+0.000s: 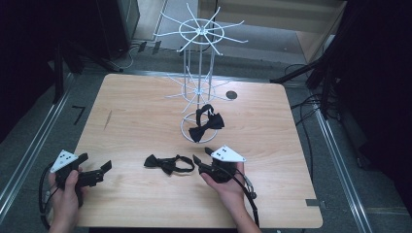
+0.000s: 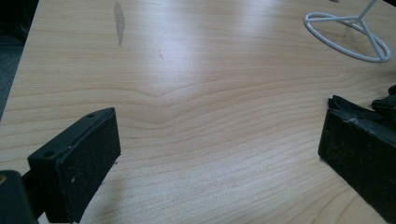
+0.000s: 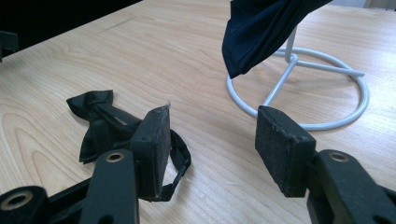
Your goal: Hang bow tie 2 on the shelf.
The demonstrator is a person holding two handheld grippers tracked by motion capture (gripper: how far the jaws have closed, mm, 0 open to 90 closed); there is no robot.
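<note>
A black bow tie (image 1: 167, 164) lies flat on the wooden table (image 1: 136, 121), between my two grippers. A second black bow tie (image 1: 206, 126) hangs low on a white wire rack (image 1: 199, 73), just above its ring base. My right gripper (image 1: 203, 155) is open just right of the lying tie. In the right gripper view that tie (image 3: 100, 123) sits beside and behind the left jaw, nothing lies between the fingertips (image 3: 212, 144), and the hanging tie (image 3: 261, 32) is ahead. My left gripper (image 1: 94, 162) is open over bare wood, left of the lying tie.
The rack's ring base (image 2: 348, 39) stands mid-table, with hook arms spreading out at two levels above it. A small dark round hole (image 1: 231, 95) is in the table behind the rack. Cables trail from both grippers. Dark floor and rails surround the table.
</note>
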